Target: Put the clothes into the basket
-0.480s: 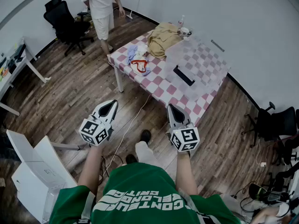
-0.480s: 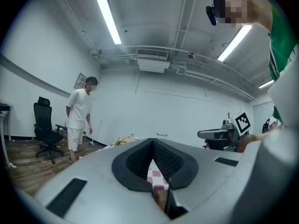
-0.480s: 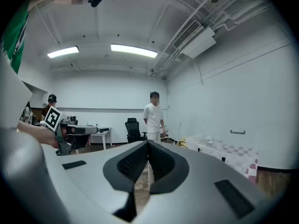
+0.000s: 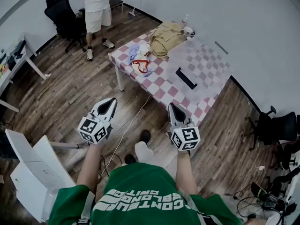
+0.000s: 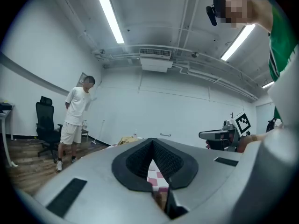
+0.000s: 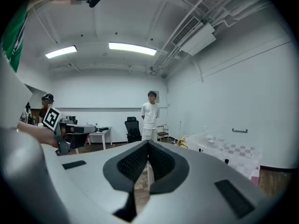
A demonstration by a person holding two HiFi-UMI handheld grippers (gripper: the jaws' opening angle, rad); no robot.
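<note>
On the pink-and-white checkered table (image 4: 159, 86) lie a tan garment (image 4: 165, 37) and a small heap of blue and white clothes with a red piece (image 4: 139, 59). A see-through basket (image 4: 197, 60) with a black handle (image 4: 186, 78) covers the table's right half. My left gripper (image 4: 111, 103) and right gripper (image 4: 171, 108) hover over the wooden floor short of the table, both shut and empty. The left gripper view shows shut jaws (image 5: 152, 142) with the tan garment (image 5: 127, 140) far off. The right gripper view shows shut jaws (image 6: 147, 143) and the table (image 6: 233, 152) at the right.
A person in white (image 4: 96, 6) stands left of the table beside a black office chair (image 4: 63, 20). A white desk (image 4: 16, 62) is at the far left and a white cabinet (image 4: 28, 172) at the lower left. A cable (image 4: 127, 128) runs across the floor. More chairs (image 4: 276, 125) stand at the right.
The person in white has stepped away from the table toward the far left. Both grippers have hardly shifted and stay shut.
</note>
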